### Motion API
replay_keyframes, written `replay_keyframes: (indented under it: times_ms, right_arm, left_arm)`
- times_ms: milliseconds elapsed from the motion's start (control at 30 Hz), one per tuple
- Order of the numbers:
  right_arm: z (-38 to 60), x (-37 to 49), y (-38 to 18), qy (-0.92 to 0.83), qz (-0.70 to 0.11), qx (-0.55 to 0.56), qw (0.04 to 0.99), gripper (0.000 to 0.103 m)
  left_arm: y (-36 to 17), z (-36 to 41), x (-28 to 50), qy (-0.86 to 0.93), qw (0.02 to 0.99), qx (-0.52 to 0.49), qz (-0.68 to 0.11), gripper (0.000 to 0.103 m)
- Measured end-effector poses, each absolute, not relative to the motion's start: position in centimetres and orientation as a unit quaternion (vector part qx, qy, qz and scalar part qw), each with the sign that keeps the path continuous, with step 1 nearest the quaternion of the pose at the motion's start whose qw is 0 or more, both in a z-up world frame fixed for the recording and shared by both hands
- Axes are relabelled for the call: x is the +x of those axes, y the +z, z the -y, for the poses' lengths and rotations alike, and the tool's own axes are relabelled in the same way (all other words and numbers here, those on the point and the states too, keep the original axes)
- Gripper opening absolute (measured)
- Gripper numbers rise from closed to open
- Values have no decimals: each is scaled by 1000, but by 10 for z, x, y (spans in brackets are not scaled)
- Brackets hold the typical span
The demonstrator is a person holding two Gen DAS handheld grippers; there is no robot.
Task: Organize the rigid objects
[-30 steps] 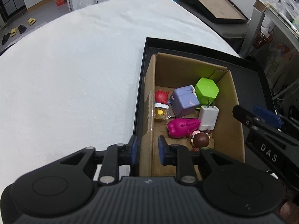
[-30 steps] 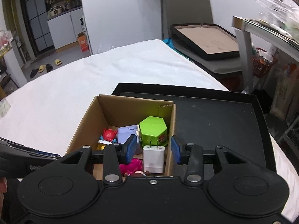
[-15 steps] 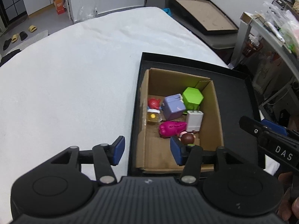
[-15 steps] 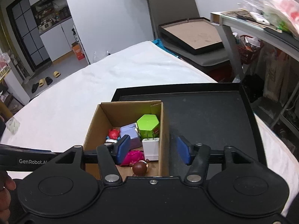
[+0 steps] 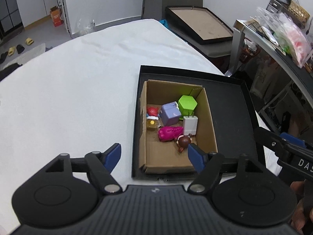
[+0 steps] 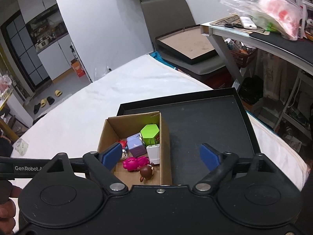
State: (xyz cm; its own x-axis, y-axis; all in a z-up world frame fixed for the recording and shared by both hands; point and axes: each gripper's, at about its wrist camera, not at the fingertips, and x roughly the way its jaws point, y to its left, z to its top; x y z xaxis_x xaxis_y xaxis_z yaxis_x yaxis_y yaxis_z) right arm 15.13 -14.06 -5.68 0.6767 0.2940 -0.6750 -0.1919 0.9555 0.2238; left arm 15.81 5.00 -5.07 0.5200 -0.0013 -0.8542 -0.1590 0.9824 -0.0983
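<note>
A cardboard box (image 5: 210,125) (image 6: 165,137) stands in the left part of a black tray (image 5: 230,105) (image 6: 205,121) on the white table. Inside lie a green hexagonal block (image 5: 187,104) (image 6: 150,132), a lilac cube (image 5: 170,113) (image 6: 136,145), a white charger (image 5: 190,125) (image 6: 153,153), a magenta toy (image 5: 169,133) (image 6: 136,162), a brown figure (image 5: 183,142) (image 6: 146,172) and a red toy (image 5: 152,110). My left gripper (image 5: 154,157) hangs above the box's near left corner, jaws opening, nothing between them. My right gripper (image 6: 160,155) hovers over the box's right wall, jaws opening and empty.
The white table (image 5: 68,90) spreads left of the tray. A second black tray (image 5: 199,25) (image 6: 187,45) rests on a chair beyond. A cluttered desk (image 6: 254,31) stands at the right. The right half of the near tray is bare.
Both grippers have let go of the box walls, spread their jaws wide and risen back from the box, which now looks smaller and stays in the tray.
</note>
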Motion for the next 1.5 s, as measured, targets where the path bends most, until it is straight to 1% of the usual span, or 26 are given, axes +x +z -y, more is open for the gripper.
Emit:
replay_keyframes:
  times_ms: [67, 300, 600, 667, 767, 1200, 1500]
  right_arm:
    - [140, 145, -55, 131, -379, 65, 914, 93]
    - [140, 122, -48, 119, -372, 69, 918, 103]
    - [145, 93, -33, 115, -364, 83, 921, 103]
    - [146, 87, -31, 114, -360, 88, 922, 103]
    - [147, 80, -27, 116, -357, 94, 922, 103]
    - [143, 51, -21, 120, -357, 76, 923, 103]
    - [151, 29, -21, 121, -348, 80, 926, 103]
  left_arm:
    - [-48, -47, 153, 38, 870, -74, -486, 77]
    - [-38, -48, 131, 30, 877, -72, -474, 78]
    - [-25, -47, 106, 20, 888, -63, -455, 81]
    - [-22, -46, 100, 18, 891, -58, -450, 86]
    - [-19, -46, 91, 14, 895, -52, -443, 87]
    - [-10, -49, 61, 13, 900, -49, -432, 89]
    - [-5, -38, 39, 8, 907, -32, -421, 92]
